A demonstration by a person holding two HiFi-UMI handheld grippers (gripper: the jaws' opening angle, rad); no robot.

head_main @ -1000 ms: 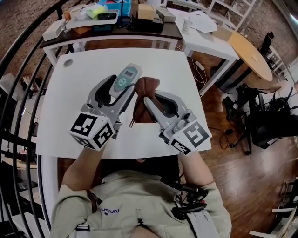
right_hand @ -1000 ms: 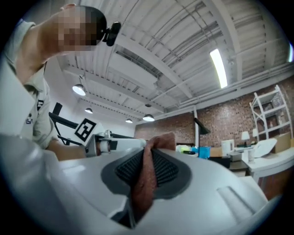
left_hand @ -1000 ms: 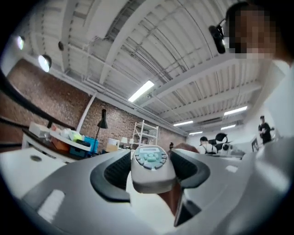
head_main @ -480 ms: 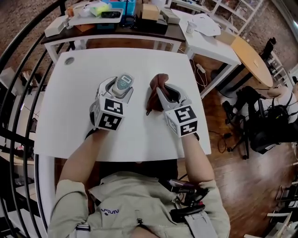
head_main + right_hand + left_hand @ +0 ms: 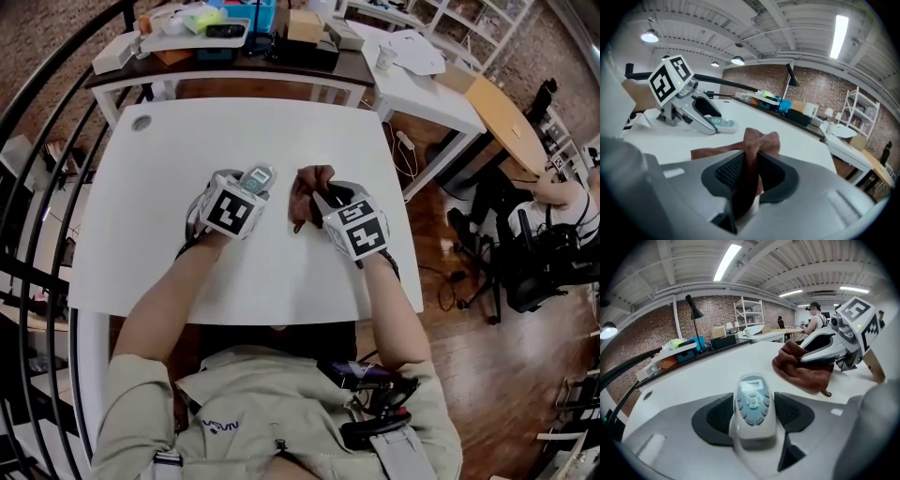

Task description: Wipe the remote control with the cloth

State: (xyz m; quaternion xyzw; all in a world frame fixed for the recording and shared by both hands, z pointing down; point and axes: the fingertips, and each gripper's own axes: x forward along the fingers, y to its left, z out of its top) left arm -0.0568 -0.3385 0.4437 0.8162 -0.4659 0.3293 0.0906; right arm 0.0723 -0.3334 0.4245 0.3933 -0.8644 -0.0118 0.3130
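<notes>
"Remote control (image 5: 259, 177) first: where was it?"

"Clamped in the left hand-held gripper (image 5: 754, 417), with one dark ribbed pad against each long side. It lay face up, the small screen at the far end and the grey-blue buttons nearer the person. It was low over the middle of the white counter (image 5: 150, 234). Whether it touched the surface, I could not tell."

"And the cloth (image 5: 761, 140)?"

"Brown, and bunched upright between the jaws of the right hand-held gripper (image 5: 749, 174). Those jaws were opening, but both pads lay against the fabric. A loose flap of it rested flat on the counter, on the side towards the left hand-held gripper."

"How did the two stand to each other?"

"Side by side, both pointing away from the person and slanting down. The cloth was just beside the remote control without touching it, and a strip of bare counter showed between them."

"What else was about?"

"Beyond the far edge stood a dark-topped rear counter (image 5: 281, 73) crowded with boxes, a blue bin (image 5: 784, 105) among them. A black desk lamp (image 5: 697, 312) rose in front of the brick wall (image 5: 656, 329)."
</notes>
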